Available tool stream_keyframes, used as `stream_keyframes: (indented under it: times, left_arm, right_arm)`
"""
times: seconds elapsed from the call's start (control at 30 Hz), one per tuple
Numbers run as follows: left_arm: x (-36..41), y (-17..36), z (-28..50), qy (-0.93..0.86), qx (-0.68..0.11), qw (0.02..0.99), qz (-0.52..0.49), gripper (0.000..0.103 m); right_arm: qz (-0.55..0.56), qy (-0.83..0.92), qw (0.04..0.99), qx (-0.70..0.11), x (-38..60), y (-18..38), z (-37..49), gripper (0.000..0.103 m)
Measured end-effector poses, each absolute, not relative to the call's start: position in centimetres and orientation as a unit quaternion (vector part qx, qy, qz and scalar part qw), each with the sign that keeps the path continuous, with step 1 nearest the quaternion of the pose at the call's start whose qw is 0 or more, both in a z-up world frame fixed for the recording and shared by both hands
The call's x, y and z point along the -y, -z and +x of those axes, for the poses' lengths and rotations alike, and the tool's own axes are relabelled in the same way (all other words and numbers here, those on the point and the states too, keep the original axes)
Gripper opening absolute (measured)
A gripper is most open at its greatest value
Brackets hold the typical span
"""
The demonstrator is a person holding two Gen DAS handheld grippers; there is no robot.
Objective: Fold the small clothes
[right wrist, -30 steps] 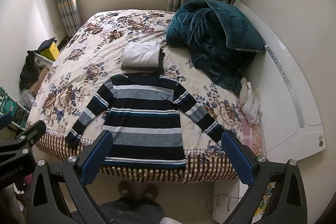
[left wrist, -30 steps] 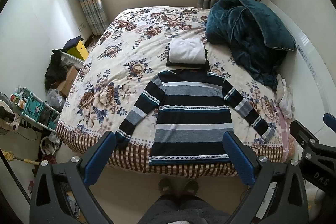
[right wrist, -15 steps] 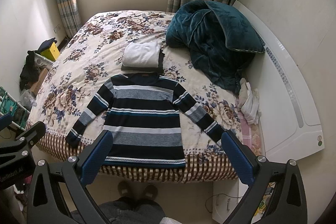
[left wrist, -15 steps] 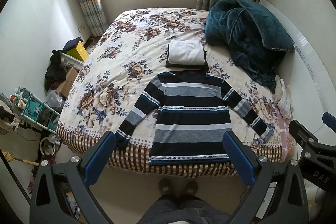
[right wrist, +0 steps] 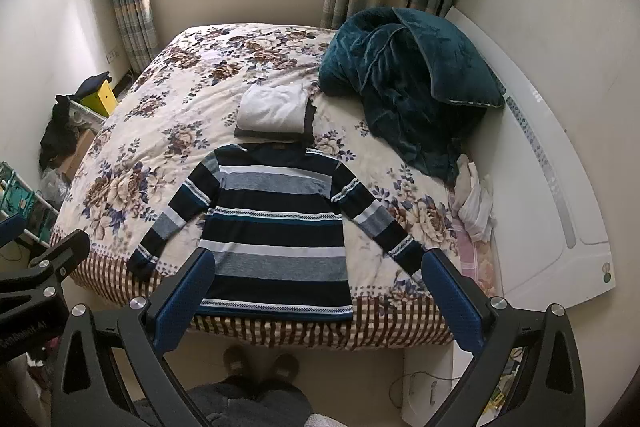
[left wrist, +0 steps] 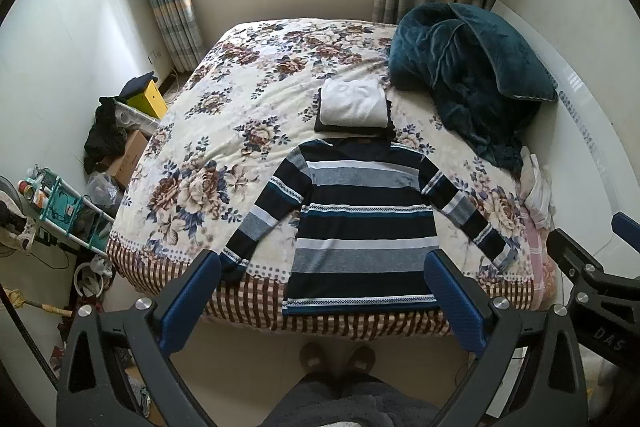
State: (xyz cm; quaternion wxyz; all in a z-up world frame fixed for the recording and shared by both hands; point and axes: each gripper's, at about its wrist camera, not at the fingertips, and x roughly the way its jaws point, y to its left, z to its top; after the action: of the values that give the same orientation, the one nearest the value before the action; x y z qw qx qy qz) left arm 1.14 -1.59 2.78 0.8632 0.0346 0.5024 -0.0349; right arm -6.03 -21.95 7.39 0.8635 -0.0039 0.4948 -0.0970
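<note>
Sweater [left wrist: 362, 227] with dark, gray and white stripes lies flat on the bed [left wrist: 208, 147], near the edge by the person's feet. Both sleeves are spread out to the sides, and the bottom hem hangs just over the edge. Just behind its collar sits a pile of folded clothes [left wrist: 354, 107], white on top and dark below. A big green blanket [left wrist: 472, 67] is bunched up at the far right of the bed. The left gripper [left wrist: 320, 299] is up in the air above the floor, its two blue fingers spread wide, holding nothing. The right gripper [right wrist: 318, 297] is the same, wide apart and touching nothing.
</note>
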Motion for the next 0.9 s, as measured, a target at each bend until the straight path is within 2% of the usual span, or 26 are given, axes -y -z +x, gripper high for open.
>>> stream_keyframes:
  times: [0.9]
  left_arm:
    - [1.3,-3.9,1.1,0.039,-0.5,0.864,0.03,0.103]
  right_arm:
    - [-0.007,0.098,0.865,-0.492,21.6,-7.9,-6.4,0.103]
